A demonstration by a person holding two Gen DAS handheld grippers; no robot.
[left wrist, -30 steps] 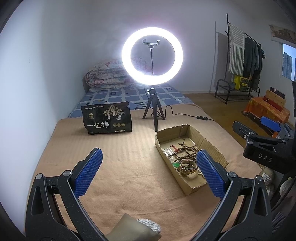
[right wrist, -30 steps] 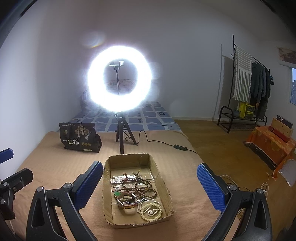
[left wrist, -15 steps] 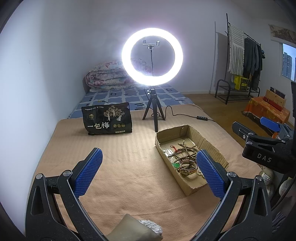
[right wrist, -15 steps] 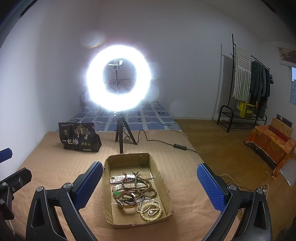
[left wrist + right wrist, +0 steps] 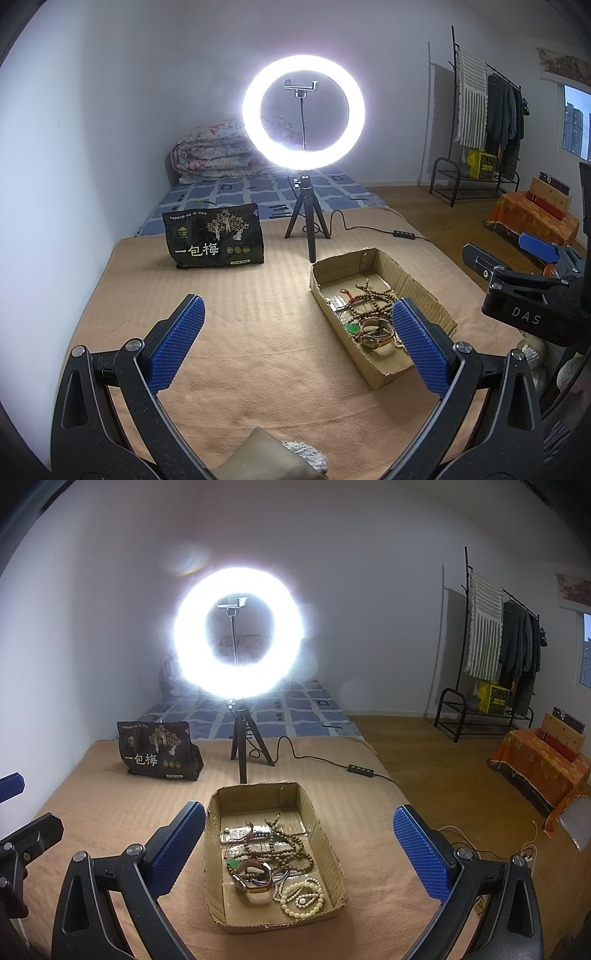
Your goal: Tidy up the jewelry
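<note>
No real change over the last 1 s: both grippers, left (image 5: 295, 339) and right (image 5: 299, 843), hover with jaws wide, holding nothing. Jewelry (image 5: 273, 864) sits heaped in the box (image 5: 325, 853) on the bed (image 5: 240, 295); stage unclear.

A shallow cardboard box (image 5: 325, 834) lies on the tan blanket (image 5: 110, 812) near its right edge, holding tangled brown beads (image 5: 291, 845), a watch (image 5: 255, 880) and cream beads (image 5: 301, 897)

Both wrist views face the ring light (image 5: 303, 110), sharing the cardboard box (image 5: 255, 797), right nearer.
</note>
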